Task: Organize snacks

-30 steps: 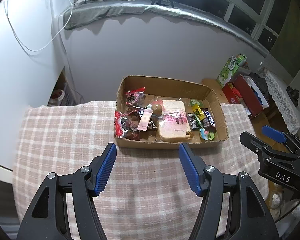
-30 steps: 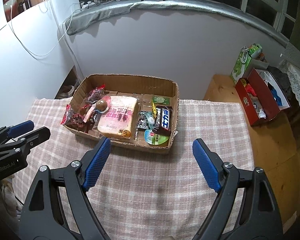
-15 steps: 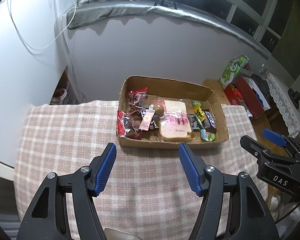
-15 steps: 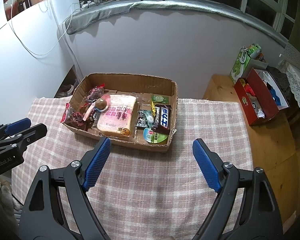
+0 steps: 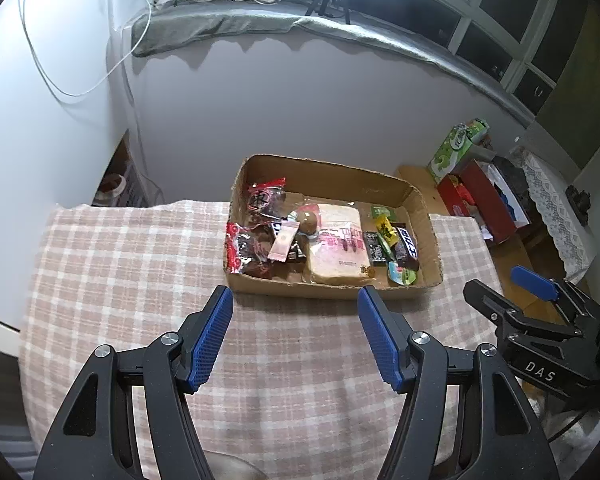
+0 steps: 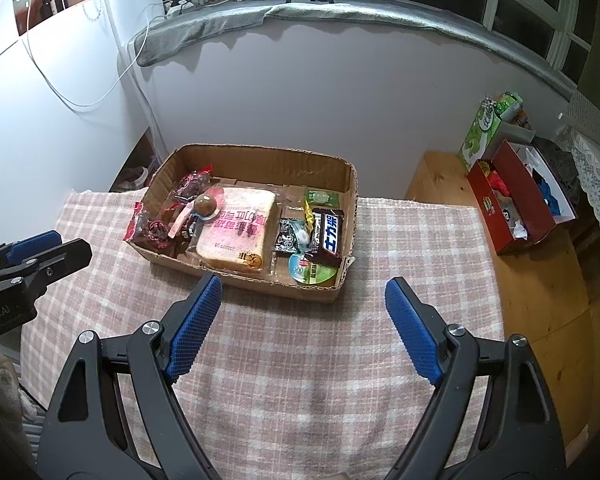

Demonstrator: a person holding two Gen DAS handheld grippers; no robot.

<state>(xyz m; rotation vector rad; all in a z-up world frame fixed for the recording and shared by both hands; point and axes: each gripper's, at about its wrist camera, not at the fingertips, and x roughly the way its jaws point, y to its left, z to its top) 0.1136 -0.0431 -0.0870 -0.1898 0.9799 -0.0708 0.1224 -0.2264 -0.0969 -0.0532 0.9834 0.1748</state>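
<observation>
Both hand-held grippers, left [image 5: 296, 312] and right [image 6: 304, 304], jaws apart, empty, over desk's near edge; snacks in shallow brown cardboard box [image 6: 260, 280] prob light, crinkly, slippery; soft clear-wrapped bread loaf [image 6: 238, 234] squashes easily, so grip wrapper edge.

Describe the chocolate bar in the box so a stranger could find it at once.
On the checked tablecloth stands an open cardboard box of snacks. Look at its right end, beside the big pink bread pack. The chocolate bar is the dark brown wrapper with bold white and blue lettering, lying just behind a round green-lidded cup.
</observation>
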